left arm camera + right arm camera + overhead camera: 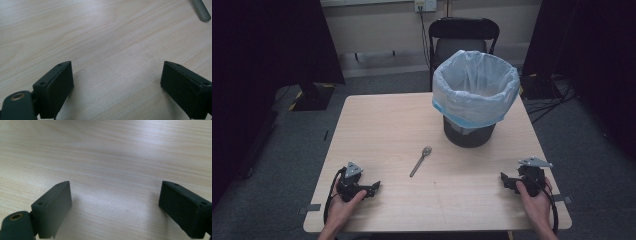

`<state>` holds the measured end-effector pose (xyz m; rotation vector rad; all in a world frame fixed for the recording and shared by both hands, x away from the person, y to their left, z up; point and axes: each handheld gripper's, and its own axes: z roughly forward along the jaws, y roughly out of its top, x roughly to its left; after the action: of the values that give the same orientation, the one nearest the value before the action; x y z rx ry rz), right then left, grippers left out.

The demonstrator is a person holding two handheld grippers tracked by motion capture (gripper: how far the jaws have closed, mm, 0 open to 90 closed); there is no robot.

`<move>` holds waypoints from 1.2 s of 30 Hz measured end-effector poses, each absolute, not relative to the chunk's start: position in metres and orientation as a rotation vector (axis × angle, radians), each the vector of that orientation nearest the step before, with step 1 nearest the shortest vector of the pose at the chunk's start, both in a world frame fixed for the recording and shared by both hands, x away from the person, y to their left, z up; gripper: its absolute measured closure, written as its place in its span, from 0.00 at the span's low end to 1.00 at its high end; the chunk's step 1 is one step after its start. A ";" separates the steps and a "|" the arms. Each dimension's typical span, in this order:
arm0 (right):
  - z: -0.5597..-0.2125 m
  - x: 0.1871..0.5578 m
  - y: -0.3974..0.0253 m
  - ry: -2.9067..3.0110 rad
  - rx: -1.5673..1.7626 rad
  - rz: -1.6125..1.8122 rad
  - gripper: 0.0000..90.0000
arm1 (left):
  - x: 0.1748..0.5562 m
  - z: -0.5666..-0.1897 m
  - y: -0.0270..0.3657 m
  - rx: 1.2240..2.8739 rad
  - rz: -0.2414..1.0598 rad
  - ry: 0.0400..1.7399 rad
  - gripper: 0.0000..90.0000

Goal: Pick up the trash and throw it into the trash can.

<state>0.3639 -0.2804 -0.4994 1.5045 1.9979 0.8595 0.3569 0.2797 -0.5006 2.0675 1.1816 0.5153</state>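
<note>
One wooden table (377, 125), grey carpet (287, 150), black chair (464, 30).

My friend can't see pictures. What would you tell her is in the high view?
A metal spoon lies in the middle of a light wooden table, in front of a black bin lined with a pale blue bag. A person's hands hold the left gripper and the right gripper at the near corners, both open.

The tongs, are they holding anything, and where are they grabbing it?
Nothing. The left tongs and the right tongs are both open over bare table. The spoon lies untouched between them.
</note>
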 end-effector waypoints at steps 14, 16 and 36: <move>-0.499 0.364 -0.280 1.999 1.505 0.859 0.11 | 0.354 -0.491 0.281 2.037 0.487 1.179 0.19; -0.499 0.364 -0.280 2.000 1.507 0.859 0.11 | 0.354 -0.489 0.280 2.026 0.495 1.173 0.20; -0.499 0.364 -0.280 2.000 1.506 0.860 0.11 | 0.400 -0.441 0.224 1.911 0.441 1.030 0.23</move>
<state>0.3639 -0.2804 -0.4993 1.5064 2.0000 0.8597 0.4002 0.2236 -0.4413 1.9109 1.0305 0.4412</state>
